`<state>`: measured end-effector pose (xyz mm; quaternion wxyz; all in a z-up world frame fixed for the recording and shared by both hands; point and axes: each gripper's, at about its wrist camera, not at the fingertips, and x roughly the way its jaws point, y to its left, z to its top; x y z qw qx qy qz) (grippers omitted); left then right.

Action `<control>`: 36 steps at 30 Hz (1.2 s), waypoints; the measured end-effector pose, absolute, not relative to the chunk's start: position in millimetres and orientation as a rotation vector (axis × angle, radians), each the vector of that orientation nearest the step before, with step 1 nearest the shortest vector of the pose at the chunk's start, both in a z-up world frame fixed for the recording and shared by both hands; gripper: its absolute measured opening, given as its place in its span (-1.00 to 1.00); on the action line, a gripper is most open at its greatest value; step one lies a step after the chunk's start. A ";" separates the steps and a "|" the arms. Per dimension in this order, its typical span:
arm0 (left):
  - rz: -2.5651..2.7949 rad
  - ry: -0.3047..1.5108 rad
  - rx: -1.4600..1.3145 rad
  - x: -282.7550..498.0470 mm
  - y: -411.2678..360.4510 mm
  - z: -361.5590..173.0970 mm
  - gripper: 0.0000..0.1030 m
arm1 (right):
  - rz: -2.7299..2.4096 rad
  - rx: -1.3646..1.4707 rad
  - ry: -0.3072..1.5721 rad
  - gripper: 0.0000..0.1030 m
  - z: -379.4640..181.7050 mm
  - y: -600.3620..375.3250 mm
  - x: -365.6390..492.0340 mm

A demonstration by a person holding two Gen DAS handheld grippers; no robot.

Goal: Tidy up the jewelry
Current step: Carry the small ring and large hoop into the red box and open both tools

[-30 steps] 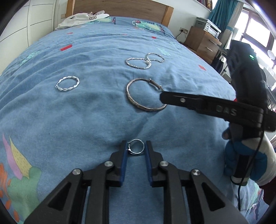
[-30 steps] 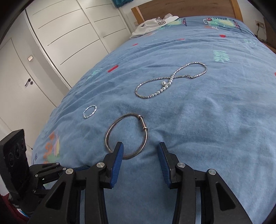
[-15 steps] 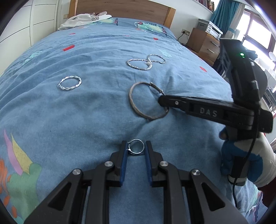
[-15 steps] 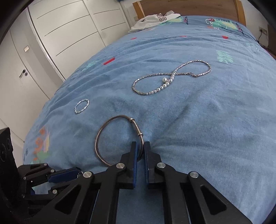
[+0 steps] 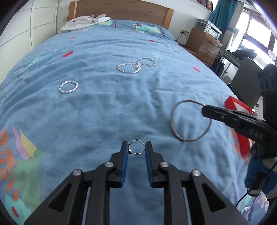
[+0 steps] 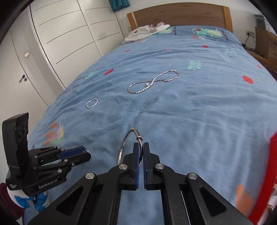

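My left gripper (image 5: 136,147) is shut on a small silver ring (image 5: 136,149), held just above the blue bedspread. My right gripper (image 6: 141,147) is shut on a large thin silver bangle (image 6: 125,140) and holds it lifted off the bed; the bangle (image 5: 180,131) hangs from the right gripper (image 5: 204,109) in the left wrist view. A twisted silver bracelet (image 5: 68,86) (image 6: 92,103) lies to the left. A silver chain necklace (image 5: 135,66) (image 6: 152,82) lies in a figure eight further up the bed. The left gripper (image 6: 84,150) shows at lower left in the right wrist view.
A red box (image 5: 239,110) (image 6: 266,173) sits at the bed's right edge. White clothing (image 5: 83,24) lies by the wooden headboard (image 5: 121,8). A wooden nightstand (image 5: 202,43) stands right of the bed, white wardrobe doors (image 6: 69,34) on the left.
My right gripper closed on the bangle, lifted it off the bed and carried it right toward the red box. My left gripper kept hold of the small ring.
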<state>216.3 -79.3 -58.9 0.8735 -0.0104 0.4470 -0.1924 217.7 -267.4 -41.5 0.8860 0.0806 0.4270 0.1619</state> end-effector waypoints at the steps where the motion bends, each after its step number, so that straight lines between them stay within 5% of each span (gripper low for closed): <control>1: -0.408 0.927 -0.019 212.5 -82.3 -53.5 -0.65 | 0.327 0.169 0.881 -0.93 -36.0 -272.9 210.5; 18: -0.660 0.856 0.043 163.2 -218.8 16.9 -0.65 | 0.057 0.212 0.760 -0.94 32.9 -425.9 103.4; 36: -0.865 0.921 0.175 167.7 -418.5 -18.3 -0.65 | -0.053 0.272 0.792 -0.94 -10.0 -538.6 109.1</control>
